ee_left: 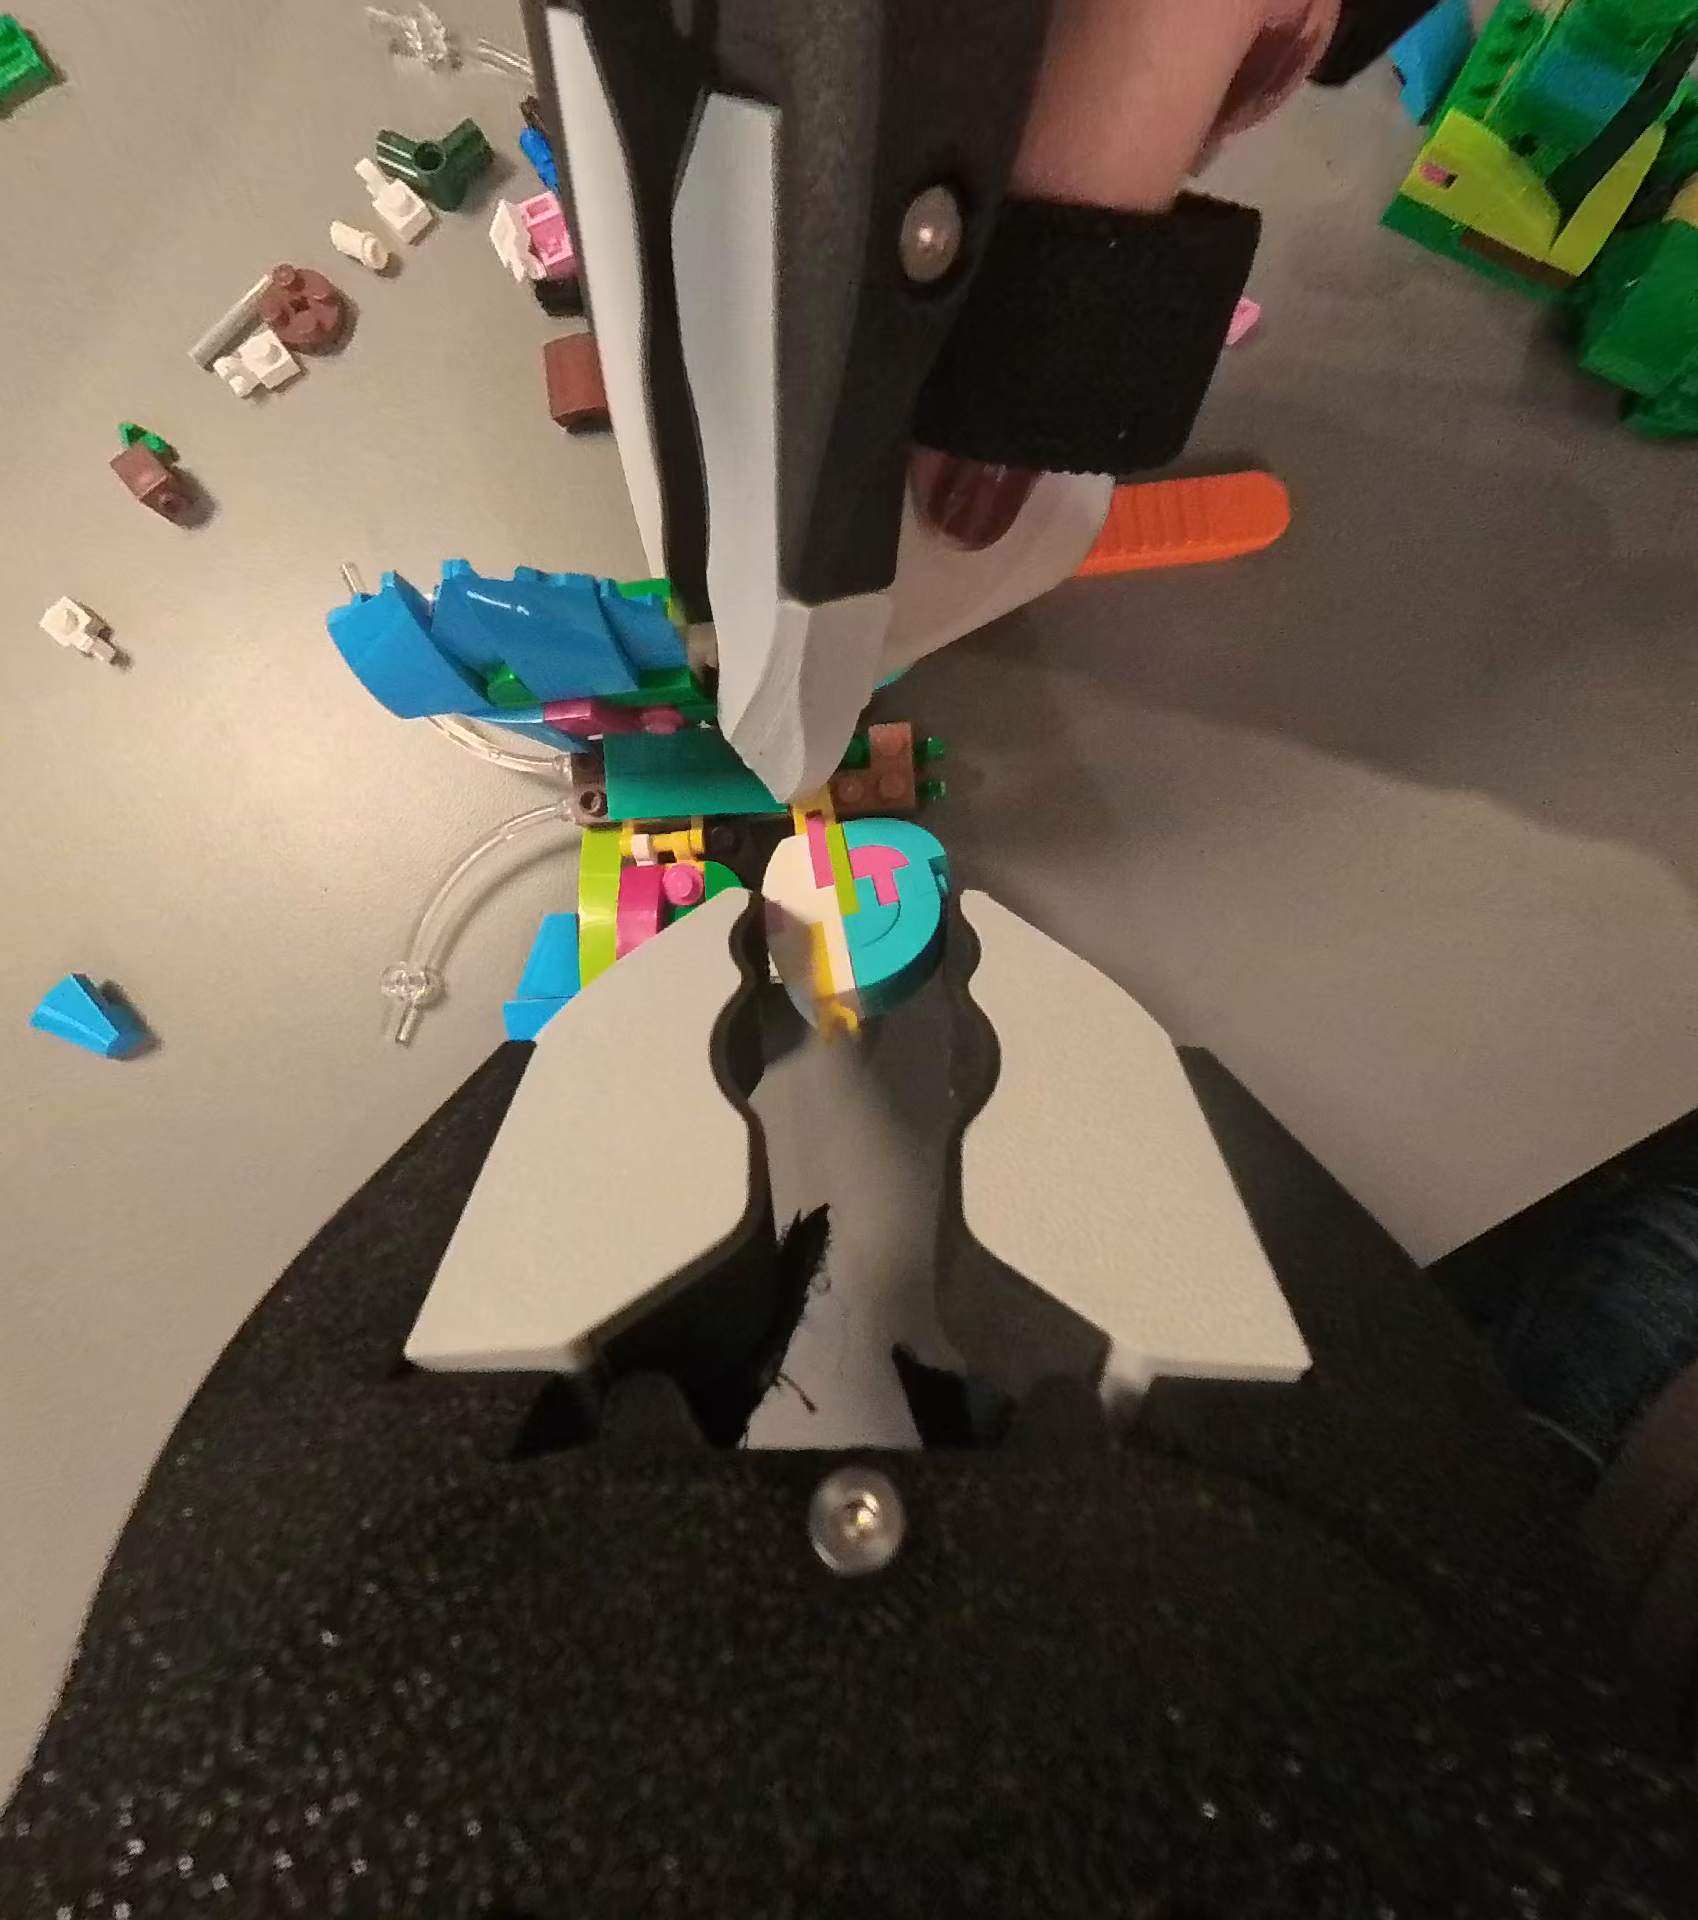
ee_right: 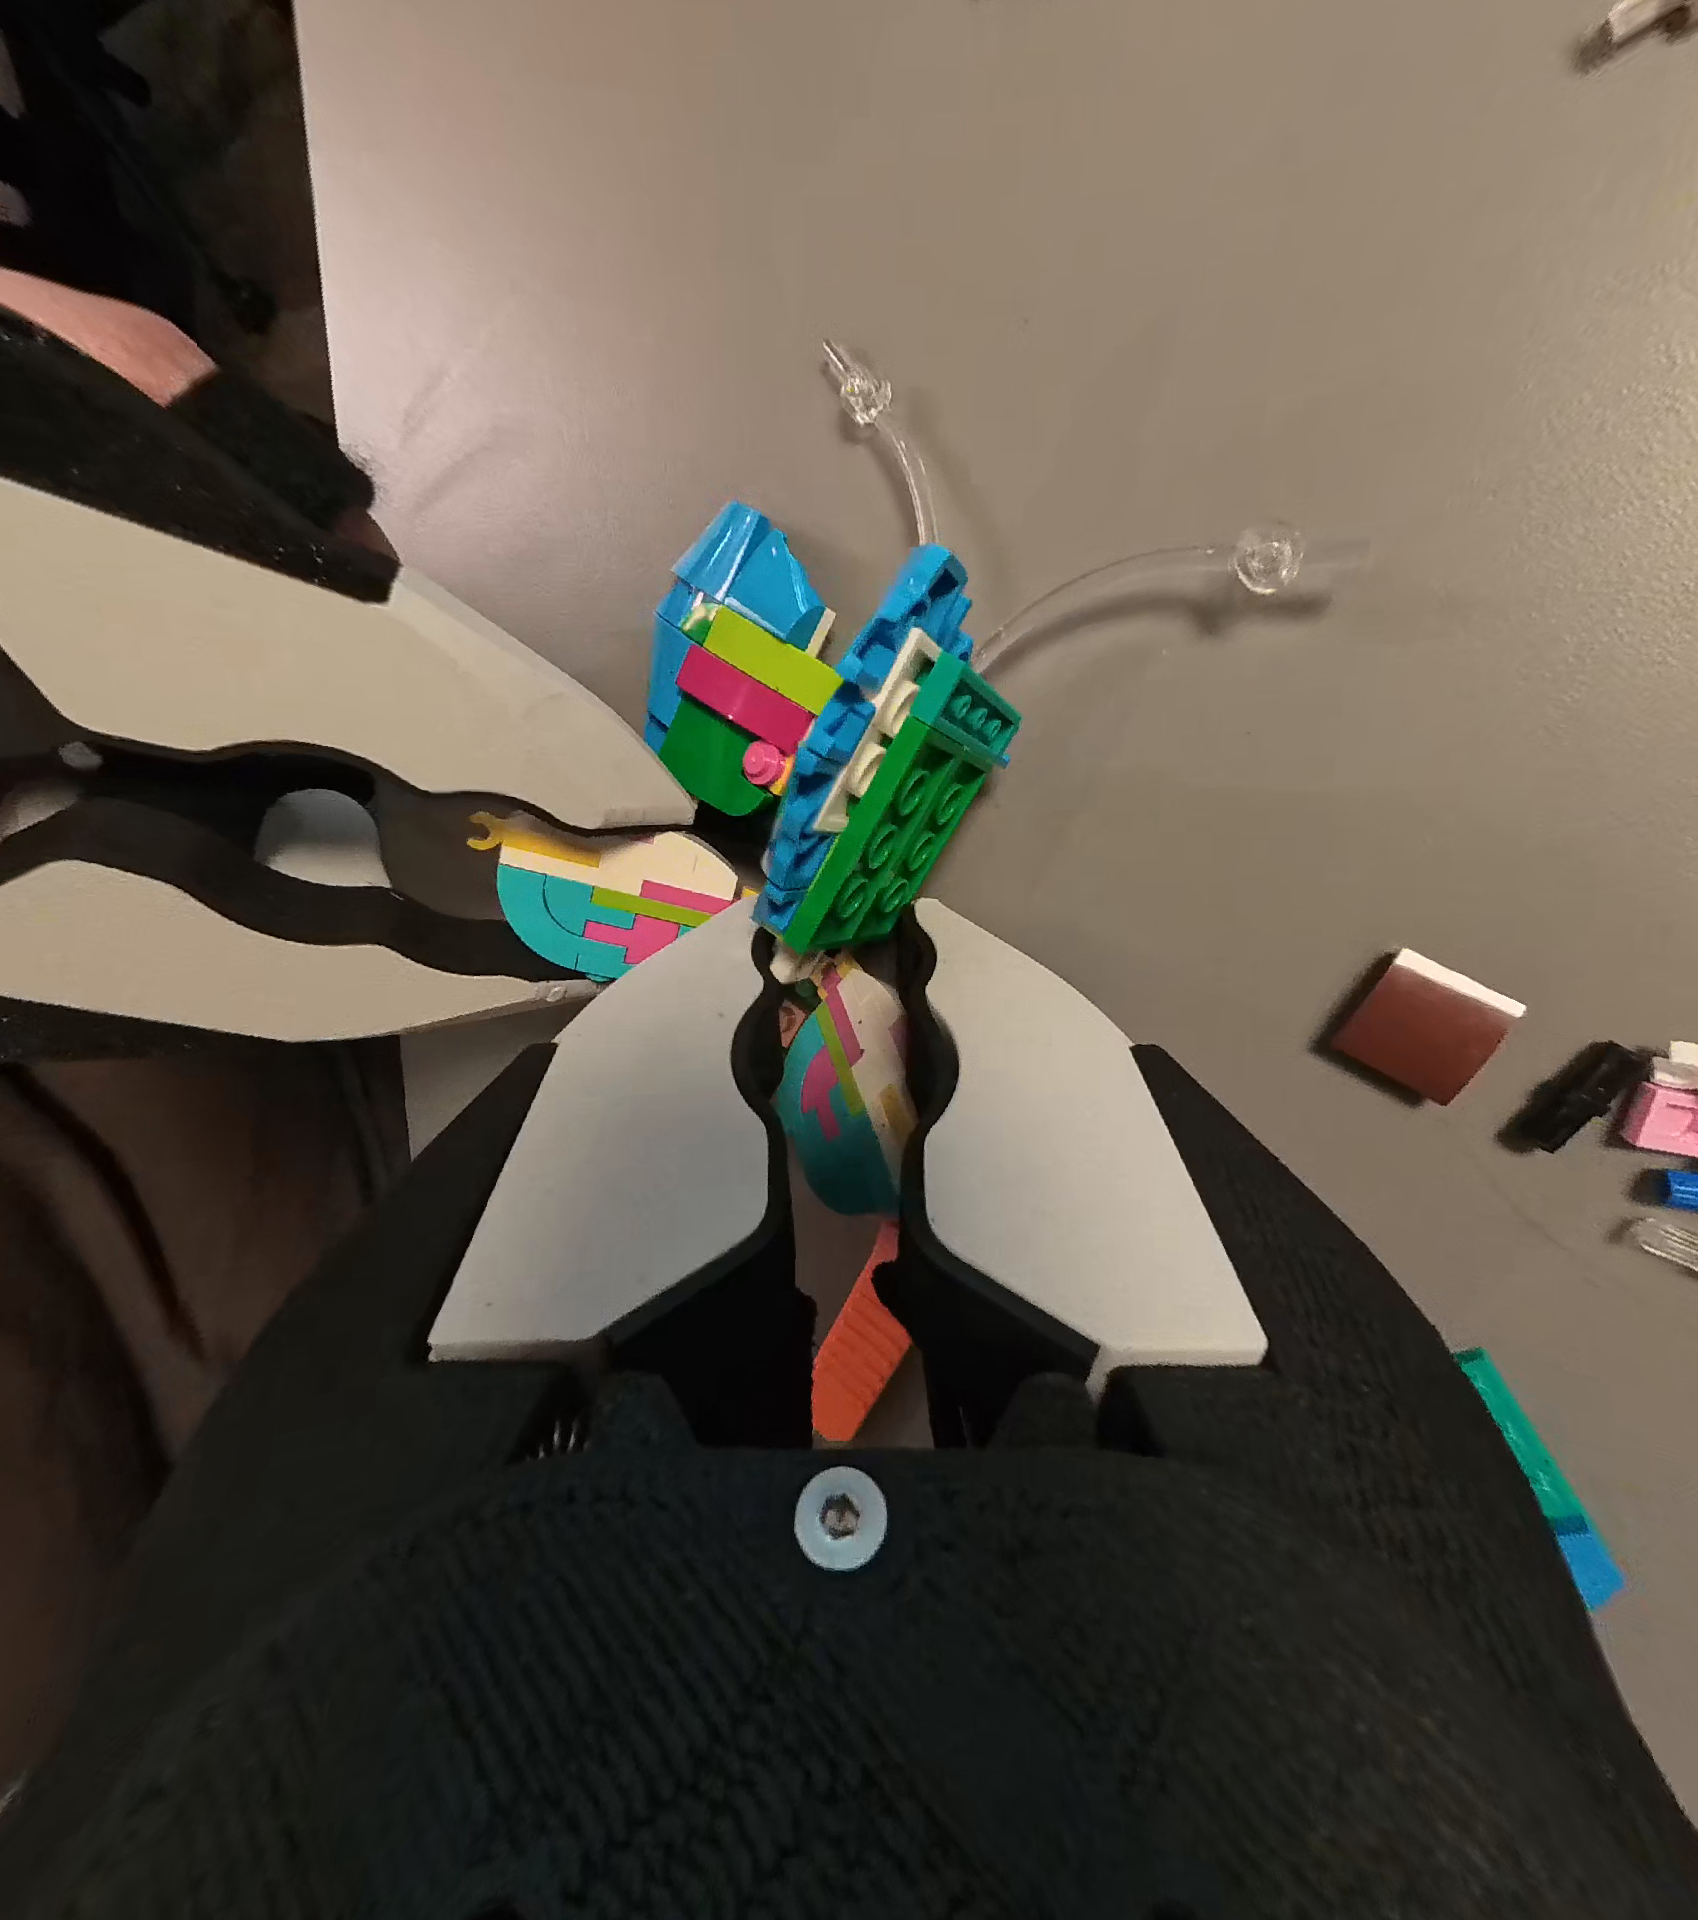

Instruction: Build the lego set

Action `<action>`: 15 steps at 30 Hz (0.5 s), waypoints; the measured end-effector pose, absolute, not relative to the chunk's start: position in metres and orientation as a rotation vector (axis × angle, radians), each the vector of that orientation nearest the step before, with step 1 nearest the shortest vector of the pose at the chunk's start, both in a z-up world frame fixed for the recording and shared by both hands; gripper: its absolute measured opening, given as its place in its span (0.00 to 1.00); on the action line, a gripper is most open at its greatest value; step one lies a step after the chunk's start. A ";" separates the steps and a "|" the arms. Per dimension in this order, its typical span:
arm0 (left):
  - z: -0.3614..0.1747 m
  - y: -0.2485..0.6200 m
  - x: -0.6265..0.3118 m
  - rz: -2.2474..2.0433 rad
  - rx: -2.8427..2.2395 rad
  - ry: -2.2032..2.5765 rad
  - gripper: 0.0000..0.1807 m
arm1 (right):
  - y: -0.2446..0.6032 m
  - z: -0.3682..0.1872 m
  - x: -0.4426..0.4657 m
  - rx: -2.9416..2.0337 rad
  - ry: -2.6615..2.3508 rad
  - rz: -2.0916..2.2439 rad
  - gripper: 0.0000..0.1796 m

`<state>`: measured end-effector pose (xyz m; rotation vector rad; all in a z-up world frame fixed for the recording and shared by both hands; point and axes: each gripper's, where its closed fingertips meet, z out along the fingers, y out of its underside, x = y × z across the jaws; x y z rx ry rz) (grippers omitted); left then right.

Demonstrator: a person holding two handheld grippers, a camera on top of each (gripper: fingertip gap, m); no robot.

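Between the jaws of the left gripper [ee_left: 850, 914], a rounded teal, white and pink wing of the multicoloured brick butterfly model [ee_left: 616, 748] is clamped. Just beyond those jaws, the model's middle is pinched by the closed jaws of the right gripper [ee_left: 783, 769], which reaches in from the far side. In the right wrist view, a second teal wing [ee_right: 840, 1101] is seen lying between that gripper's jaws. Farther off, beyond the model, small loose bricks [ee_left: 305, 312] are scattered on the grey worktop [ee_left: 149, 790], with an orange ridged brick separator [ee_left: 1188, 520] to the right.
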<state>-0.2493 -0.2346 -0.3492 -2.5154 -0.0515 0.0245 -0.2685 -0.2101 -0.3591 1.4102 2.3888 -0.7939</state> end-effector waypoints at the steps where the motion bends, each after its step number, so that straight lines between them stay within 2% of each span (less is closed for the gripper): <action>1: -0.350 -0.235 -0.249 0.020 -2.517 -0.053 0.18 | -0.210 -0.359 -0.269 1.409 2.392 -0.792 0.11; 10: -0.352 -0.238 -0.248 0.037 -2.503 -0.014 0.18 | -0.208 -0.349 -0.269 1.483 2.337 -0.953 0.15; 15: -0.345 -0.244 -0.242 0.028 -2.443 -0.012 0.30 | -0.208 -0.341 -0.273 1.521 2.374 -0.995 0.19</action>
